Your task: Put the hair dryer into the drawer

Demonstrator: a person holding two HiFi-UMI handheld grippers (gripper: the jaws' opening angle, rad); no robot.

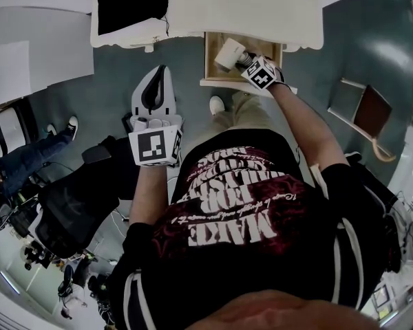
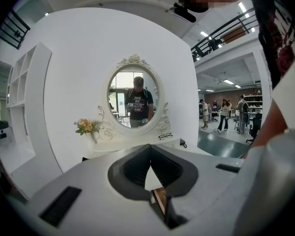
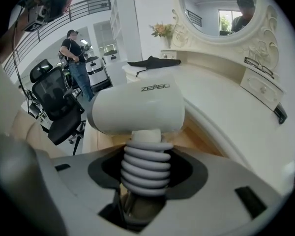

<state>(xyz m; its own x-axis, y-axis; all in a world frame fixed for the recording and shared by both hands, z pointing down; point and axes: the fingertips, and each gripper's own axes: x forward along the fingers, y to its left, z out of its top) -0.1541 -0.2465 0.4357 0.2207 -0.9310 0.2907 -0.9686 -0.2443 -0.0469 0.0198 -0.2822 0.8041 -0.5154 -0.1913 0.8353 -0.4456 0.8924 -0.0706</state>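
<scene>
My right gripper (image 1: 246,60) is shut on the ribbed grey handle of a white hair dryer (image 1: 228,52). It holds the dryer over the open wooden drawer (image 1: 216,71) of the white vanity. In the right gripper view the dryer's barrel (image 3: 137,107) lies crosswise above the jaws, and the ribbed handle (image 3: 146,168) runs down between them, with the drawer's wooden inside (image 3: 199,139) just beyond. My left gripper (image 1: 158,81) hangs to the left of the drawer, away from it. Its jaws (image 2: 150,156) are shut, tips meeting, with nothing in them.
The white vanity top (image 1: 248,5) carries a black cloth (image 1: 133,2), glasses (image 3: 258,67) and a flower vase (image 2: 88,128) beside an oval mirror (image 2: 134,100). A black office chair (image 1: 76,208) stands at the left, a wooden stool (image 1: 365,112) at the right. People stand farther off.
</scene>
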